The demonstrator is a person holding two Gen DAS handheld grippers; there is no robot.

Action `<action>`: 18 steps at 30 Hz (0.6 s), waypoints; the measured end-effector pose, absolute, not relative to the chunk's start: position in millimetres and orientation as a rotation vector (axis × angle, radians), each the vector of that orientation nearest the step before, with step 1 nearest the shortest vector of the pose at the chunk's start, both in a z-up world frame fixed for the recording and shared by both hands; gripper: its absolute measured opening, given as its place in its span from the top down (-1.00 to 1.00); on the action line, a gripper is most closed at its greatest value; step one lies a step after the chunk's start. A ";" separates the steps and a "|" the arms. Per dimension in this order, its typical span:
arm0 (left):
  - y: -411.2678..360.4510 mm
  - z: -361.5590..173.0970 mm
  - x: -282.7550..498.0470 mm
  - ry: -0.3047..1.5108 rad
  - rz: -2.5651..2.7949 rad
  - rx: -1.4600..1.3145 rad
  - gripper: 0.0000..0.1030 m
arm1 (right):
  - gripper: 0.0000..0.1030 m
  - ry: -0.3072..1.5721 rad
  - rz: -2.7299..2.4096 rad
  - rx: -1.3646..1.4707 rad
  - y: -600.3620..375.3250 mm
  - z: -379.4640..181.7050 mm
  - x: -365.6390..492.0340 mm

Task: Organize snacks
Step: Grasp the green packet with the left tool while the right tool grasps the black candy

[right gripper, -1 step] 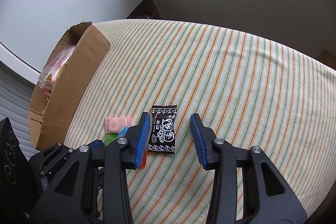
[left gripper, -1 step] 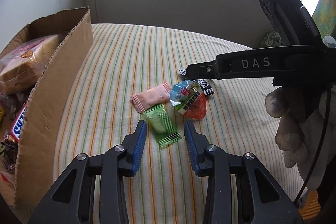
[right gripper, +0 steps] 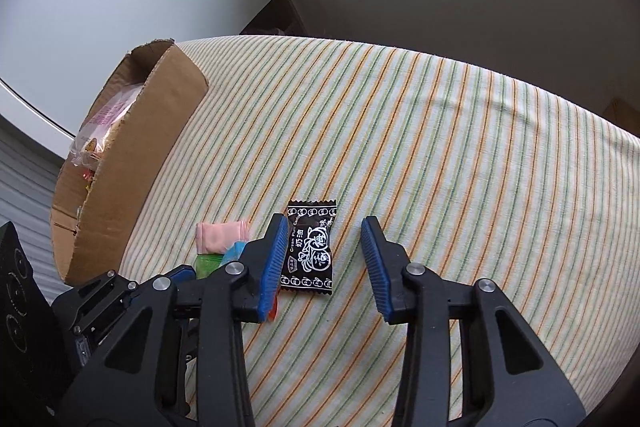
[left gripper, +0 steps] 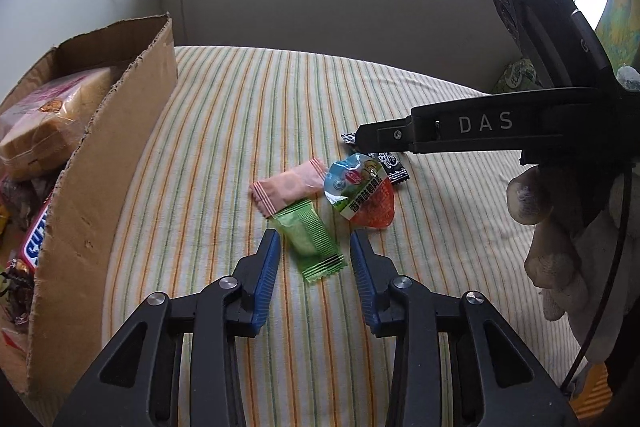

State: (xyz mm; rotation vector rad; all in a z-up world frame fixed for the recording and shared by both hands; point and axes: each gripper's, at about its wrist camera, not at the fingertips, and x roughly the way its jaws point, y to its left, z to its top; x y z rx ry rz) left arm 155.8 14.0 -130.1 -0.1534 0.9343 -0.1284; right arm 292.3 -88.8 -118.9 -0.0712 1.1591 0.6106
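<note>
Striped cloth [right gripper: 440,147]: we count four loose snacks. Left gripper [left gripper: 315,247] straddles the green packet [left gripper: 308,239], jaws closing, pads apart from it. Right gripper [right gripper: 325,247] closes around the black candy [right gripper: 308,247], not yet pinching. Pink packet [left gripper: 288,187] and jelly cup [left gripper: 360,191] adjoin. Cardboard box [left gripper: 104,155] is cropped; its contents are perhaps bread.

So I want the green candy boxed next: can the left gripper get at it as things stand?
Probably yes. The green candy lies flat between the closing left gripper fingers, untouched, with the pink candy only overlapping its far end.
</note>
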 end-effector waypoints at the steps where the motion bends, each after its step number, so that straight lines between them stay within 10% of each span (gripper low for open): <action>1: 11.8 -129.9 157.0 0.936 -0.128 -0.148 0.33 | 0.23 1.157 0.604 -0.081 -86.4 -119.2 292.1; 18: 2.0 -127.4 157.7 0.934 -0.116 -0.022 0.62 | 0.31 1.160 0.563 -0.149 -93.4 -117.9 291.6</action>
